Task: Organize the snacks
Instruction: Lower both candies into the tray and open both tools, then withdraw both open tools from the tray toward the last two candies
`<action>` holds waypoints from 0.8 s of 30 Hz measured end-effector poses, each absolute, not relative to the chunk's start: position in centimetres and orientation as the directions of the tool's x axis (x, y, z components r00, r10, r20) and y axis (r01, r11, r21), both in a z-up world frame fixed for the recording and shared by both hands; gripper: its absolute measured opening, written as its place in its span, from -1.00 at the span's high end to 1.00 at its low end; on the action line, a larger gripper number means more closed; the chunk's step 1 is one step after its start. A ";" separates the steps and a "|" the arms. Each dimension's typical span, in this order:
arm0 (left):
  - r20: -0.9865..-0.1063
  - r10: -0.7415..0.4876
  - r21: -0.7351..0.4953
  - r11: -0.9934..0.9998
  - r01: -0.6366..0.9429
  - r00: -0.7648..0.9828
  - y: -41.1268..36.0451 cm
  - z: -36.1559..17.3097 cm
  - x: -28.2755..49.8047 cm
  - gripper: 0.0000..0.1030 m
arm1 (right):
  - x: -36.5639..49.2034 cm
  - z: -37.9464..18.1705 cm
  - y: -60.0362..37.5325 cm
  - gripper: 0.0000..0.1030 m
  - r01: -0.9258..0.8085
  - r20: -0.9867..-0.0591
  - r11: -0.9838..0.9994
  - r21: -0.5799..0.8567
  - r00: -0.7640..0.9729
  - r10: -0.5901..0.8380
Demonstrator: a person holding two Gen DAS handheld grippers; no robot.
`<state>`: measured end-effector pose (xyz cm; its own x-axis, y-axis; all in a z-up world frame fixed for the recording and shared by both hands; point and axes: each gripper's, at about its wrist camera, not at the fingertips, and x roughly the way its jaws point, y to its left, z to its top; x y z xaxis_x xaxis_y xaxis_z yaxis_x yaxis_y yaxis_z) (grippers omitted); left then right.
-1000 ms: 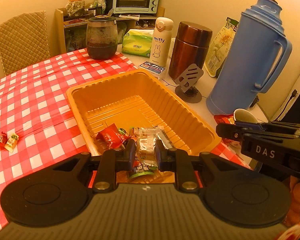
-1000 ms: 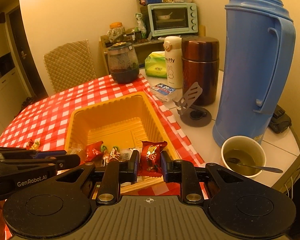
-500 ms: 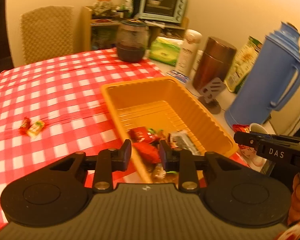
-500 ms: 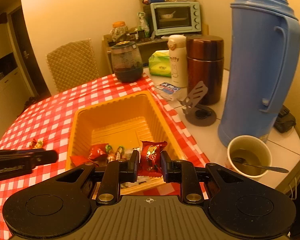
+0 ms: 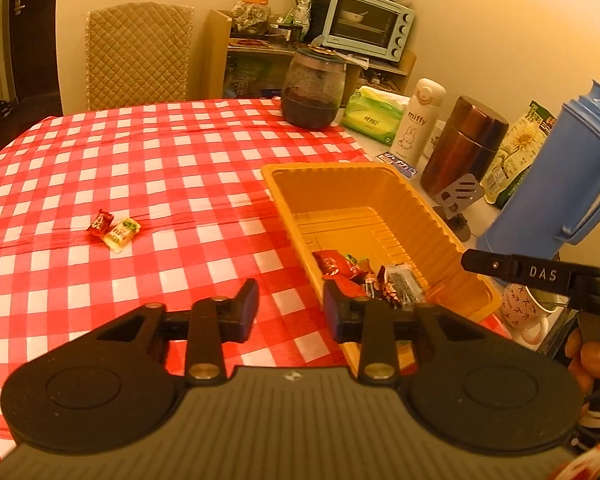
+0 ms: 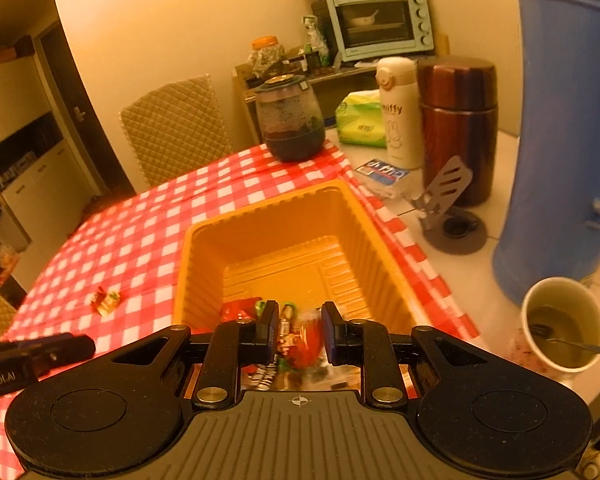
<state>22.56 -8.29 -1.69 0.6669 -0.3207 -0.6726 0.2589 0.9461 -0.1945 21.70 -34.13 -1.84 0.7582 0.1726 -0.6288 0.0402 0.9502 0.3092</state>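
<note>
An orange tray (image 5: 380, 196) (image 6: 260, 208) stands on the red-checked tablecloth with several wrapped snacks (image 5: 364, 276) heaped at its near end. My left gripper (image 5: 290, 306) hovers over the cloth just left of the tray's near corner, its jaws opening with nothing between them. Two small candies lie out on the cloth to the left, one red (image 5: 100, 223) and one white and green (image 5: 121, 234). Over the tray's near end, my right gripper (image 6: 300, 332) has its jaws opening. A blurred red snack packet (image 6: 308, 344) sits loose in the gap, no longer pinched.
A blue thermos (image 5: 560, 184), a brown flask (image 5: 464, 144), a white bottle (image 5: 418, 120) and a phone stand (image 6: 448, 216) crowd the table right of the tray. A cup with a spoon (image 6: 560, 324) stands near the right edge. A glass jar (image 5: 314, 92) sits behind.
My left gripper let its clear-wrapped snack go into the tray, swung left off the tray and opened. My right gripper's jaws parted from the red packet, which now looks blurred.
</note>
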 end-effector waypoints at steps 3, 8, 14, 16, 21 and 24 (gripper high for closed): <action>-0.677 -0.314 -0.190 0.948 0.254 0.666 -7.8 -1.8 22.1 0.27 | 21.2 -1.8 -34.6 -0.27 0.065 -0.623 0.946 0.317 0.767 0.156; -0.681 -0.302 -0.190 0.952 0.238 0.667 -6.9 -2.0 21.3 0.20 | 19.4 -1.8 -35.1 -0.27 0.101 -0.641 0.946 0.308 0.756 0.128; -0.681 -0.280 -0.174 0.960 0.221 0.677 -5.7 -1.5 19.9 0.05 | 17.0 -1.3 -34.6 -0.27 0.110 -0.649 0.951 0.289 0.753 0.110; -0.680 -0.271 -0.169 0.962 0.214 0.681 -5.2 -1.2 19.5 -0.02 | 16.4 -0.9 -34.0 -0.27 0.101 -0.646 0.955 0.278 0.755 0.109; -0.671 -0.249 -0.158 0.968 0.194 0.698 -3.9 -0.4 18.1 -0.21 | 15.3 0.4 -32.5 -0.27 0.065 -0.633 0.963 0.262 0.765 0.121; -0.664 -0.233 -0.152 0.972 0.177 0.711 -2.9 0.1 17.4 -0.34 | 15.1 1.2 -31.5 -0.27 0.040 -0.620 0.966 0.256 0.774 0.132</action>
<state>17.45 -2.95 0.08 0.7109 -0.2332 -0.6635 0.1775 0.9724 -0.1516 15.05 -31.48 1.22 0.7737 0.1323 -0.6196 0.0398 0.9659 0.2560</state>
